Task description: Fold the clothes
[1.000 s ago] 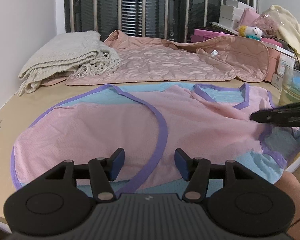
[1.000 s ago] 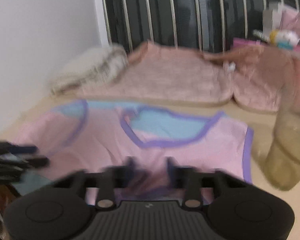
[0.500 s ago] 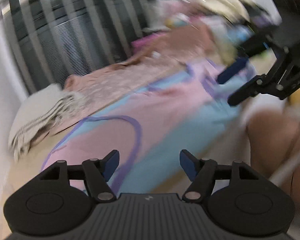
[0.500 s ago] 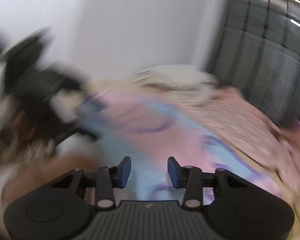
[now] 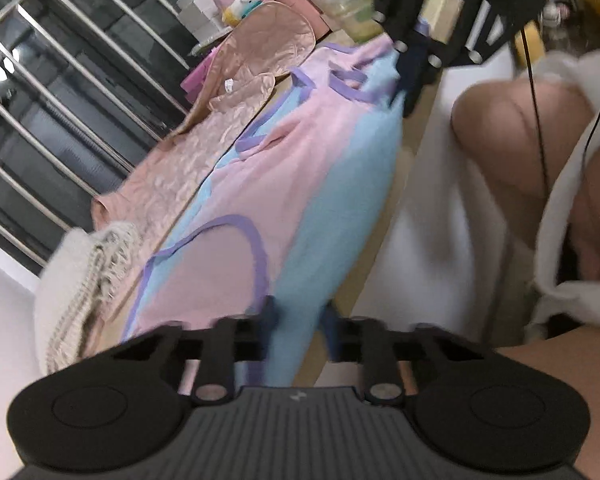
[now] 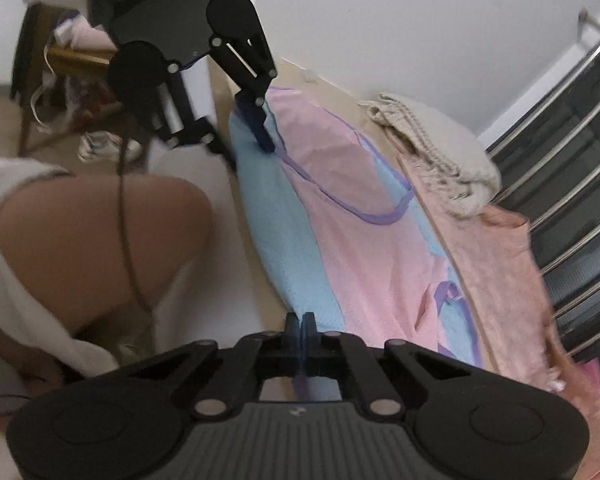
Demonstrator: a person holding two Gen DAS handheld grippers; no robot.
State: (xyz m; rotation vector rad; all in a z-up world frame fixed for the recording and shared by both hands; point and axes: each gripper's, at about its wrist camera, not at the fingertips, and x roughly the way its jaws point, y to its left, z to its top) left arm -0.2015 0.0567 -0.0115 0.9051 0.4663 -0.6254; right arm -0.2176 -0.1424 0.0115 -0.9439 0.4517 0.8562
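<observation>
left gripper: fingers apart, blue hem of the shirt running up between them; blurred, cannot tell if the pads touch the cloth. seen from the right wrist camera the same gripper sits at the far corner of the shirt, its blue pad on the cloth edge.

right gripper: pads pressed together with a thin edge of blue fabric pinched between them, at the near corner of the shirt.

shirt: pink and blue with purple trim, spread flat along the near edge of the table, blue hem at the rim.

person's bare knee just right of the table edge in the left view.

beyond the shirt: pink quilted garment lying flat, folded cream knit beside it against the white wall. far end: cup, boxes, small toy. metal bars behind.
</observation>
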